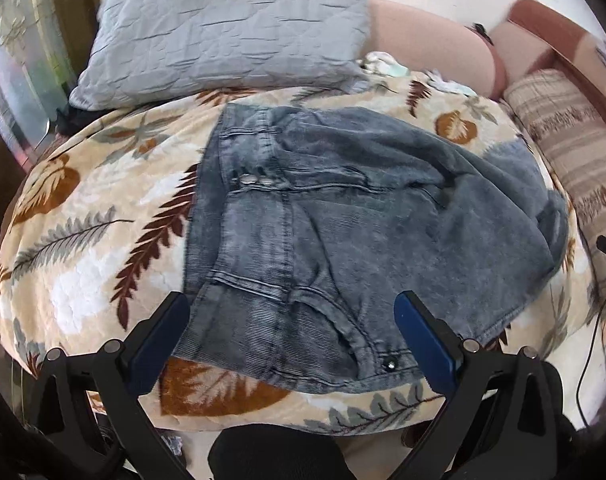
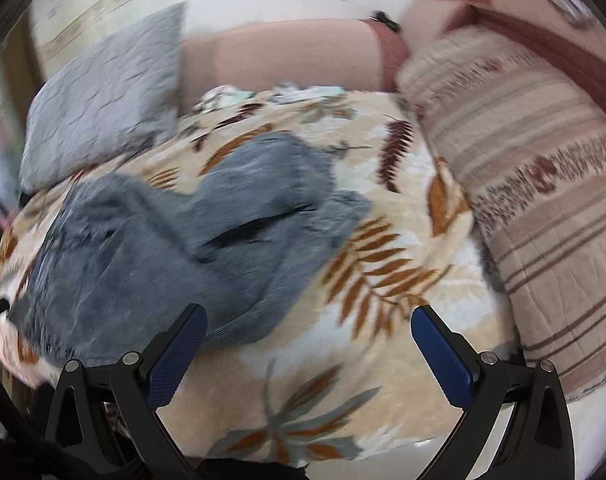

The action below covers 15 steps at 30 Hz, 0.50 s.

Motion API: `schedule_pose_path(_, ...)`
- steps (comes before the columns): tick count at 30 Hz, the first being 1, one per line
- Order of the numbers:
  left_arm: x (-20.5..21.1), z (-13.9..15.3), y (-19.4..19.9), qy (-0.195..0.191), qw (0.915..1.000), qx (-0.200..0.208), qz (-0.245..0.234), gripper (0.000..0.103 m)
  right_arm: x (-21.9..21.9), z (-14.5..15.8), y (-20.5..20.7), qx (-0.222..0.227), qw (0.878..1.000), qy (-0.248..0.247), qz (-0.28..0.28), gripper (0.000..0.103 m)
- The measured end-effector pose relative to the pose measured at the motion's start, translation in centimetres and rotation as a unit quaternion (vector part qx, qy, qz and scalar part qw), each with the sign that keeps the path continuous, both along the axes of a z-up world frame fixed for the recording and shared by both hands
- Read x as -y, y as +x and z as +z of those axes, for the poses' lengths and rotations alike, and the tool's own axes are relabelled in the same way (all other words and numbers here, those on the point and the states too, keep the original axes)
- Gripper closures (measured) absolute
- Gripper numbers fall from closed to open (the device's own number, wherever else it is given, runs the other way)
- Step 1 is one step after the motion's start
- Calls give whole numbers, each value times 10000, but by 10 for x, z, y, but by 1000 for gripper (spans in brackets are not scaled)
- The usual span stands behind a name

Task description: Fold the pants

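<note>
Grey denim pants [image 1: 343, 224] lay bunched on a leaf-print blanket [image 1: 83, 240], waistband nearest the left cam, w/ a grey pillow [image 1: 223, 28] behind. Left gripper [image 1: 293, 320] hung just over the waistband, fingers spread wide, holding nothing. Right gripper [image 2: 309, 332] was also wide open & empty, above bare blanket beside the legs; that view was blurred. Probably best: pinch waistband corners firmly, through all layers, before flattening.

Your left gripper [image 1: 293, 312] has black angular arms, blue ribbed pads and silver pivot screws. Your right gripper [image 2: 309, 326] looks identical, though blurred.
</note>
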<state>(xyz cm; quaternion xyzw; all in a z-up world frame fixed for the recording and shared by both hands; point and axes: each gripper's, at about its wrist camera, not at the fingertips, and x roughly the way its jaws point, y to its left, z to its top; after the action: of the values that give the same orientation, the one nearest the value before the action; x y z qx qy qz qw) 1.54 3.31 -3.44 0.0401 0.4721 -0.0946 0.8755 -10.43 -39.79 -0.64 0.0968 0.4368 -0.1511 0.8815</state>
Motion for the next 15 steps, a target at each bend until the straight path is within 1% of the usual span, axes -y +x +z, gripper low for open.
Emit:
schedule_pose_path(2,-7,-2,4,25,9999,-59,118,0,23,-3,5,47,9993,272,-271,1)
schedule_pose_path(4,-15,-7,5,-58,9996,-199,200,0,43,-7,11,85,9974,533,-484,1)
schedule_pose_path(7,-27,-19,4,-259,9979,-490,347,0,67,-18,30,60,9928,952,-721,1)
schedule_pose_path(9,-34,-29,2,-463,9952,-725,465,0,74,-27,43,7,9903,1154,-776,1)
schedule_pose_path(12,-40,-44,-2,-878,9879,-1120,615,0,79,-45,68,-149,9856,1475,-810,1)
schedule_pose_path(14,-43,-54,-4,-1277,9789,-1424,726,0,80,-55,81,-195,9826,1653,-829,1)
schedule_pose_path(15,-44,-59,-6,-1529,9726,-1579,762,0,79,-59,84,-188,9809,1752,-822,1)
